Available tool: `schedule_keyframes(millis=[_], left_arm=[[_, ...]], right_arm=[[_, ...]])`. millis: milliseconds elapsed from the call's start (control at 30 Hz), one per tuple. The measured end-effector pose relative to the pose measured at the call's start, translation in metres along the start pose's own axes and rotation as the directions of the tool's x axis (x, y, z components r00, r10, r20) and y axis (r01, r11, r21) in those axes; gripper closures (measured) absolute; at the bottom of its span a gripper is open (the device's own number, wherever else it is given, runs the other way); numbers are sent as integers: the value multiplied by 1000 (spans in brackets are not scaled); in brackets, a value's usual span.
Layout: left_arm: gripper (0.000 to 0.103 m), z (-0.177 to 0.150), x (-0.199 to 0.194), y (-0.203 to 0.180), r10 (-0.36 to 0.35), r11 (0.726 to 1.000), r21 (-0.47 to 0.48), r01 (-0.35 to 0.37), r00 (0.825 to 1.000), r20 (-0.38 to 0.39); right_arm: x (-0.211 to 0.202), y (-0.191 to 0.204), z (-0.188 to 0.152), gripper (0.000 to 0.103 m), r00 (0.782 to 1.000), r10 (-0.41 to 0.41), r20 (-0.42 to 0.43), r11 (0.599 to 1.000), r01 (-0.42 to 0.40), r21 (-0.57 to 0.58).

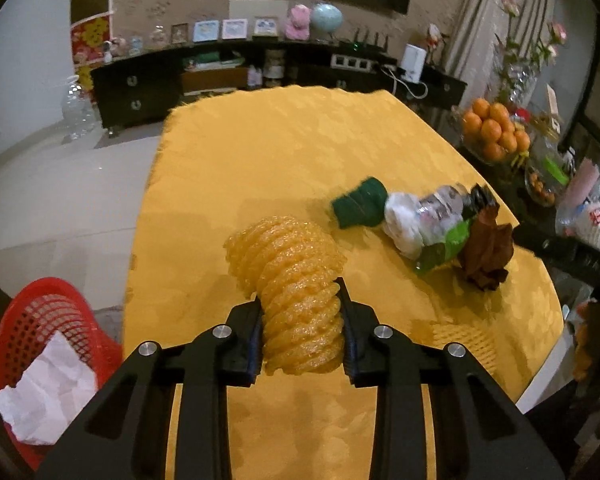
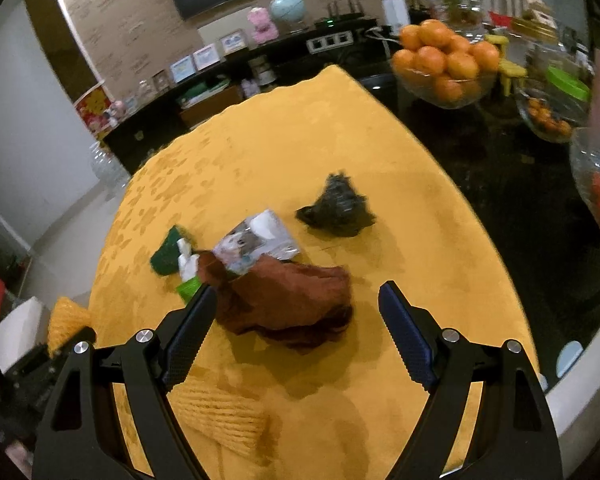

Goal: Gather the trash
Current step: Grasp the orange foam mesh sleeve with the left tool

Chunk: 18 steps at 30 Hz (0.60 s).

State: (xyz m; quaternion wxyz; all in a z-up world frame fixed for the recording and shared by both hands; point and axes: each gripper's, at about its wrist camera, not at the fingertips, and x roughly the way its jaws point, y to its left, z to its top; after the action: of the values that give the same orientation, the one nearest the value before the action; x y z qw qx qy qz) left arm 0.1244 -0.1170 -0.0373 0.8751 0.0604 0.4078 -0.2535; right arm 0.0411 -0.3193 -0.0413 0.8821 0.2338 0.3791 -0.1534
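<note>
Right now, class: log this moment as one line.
left gripper: shut on yellow foam net | right gripper: open over brown wrapper | red basket: holds paper

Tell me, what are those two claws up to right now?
Left gripper jaws shut on yellow foam net. Right gripper open over brown wrapper. Red basket waiting; nothing blocking.

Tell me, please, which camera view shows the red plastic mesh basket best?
The left wrist view: the red plastic mesh basket sits at lower left beside the table, with crumpled white paper inside. The right wrist view does not clearly show it.
</note>
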Motion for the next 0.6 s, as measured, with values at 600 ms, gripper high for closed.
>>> schedule_keyframes(millis=[600], left_arm=[[74, -2, -22, 24, 31, 999, -33, -30, 999, 29]], right_arm=[[47, 3, -3, 18, 987, -163, -15, 985, 162, -65]])
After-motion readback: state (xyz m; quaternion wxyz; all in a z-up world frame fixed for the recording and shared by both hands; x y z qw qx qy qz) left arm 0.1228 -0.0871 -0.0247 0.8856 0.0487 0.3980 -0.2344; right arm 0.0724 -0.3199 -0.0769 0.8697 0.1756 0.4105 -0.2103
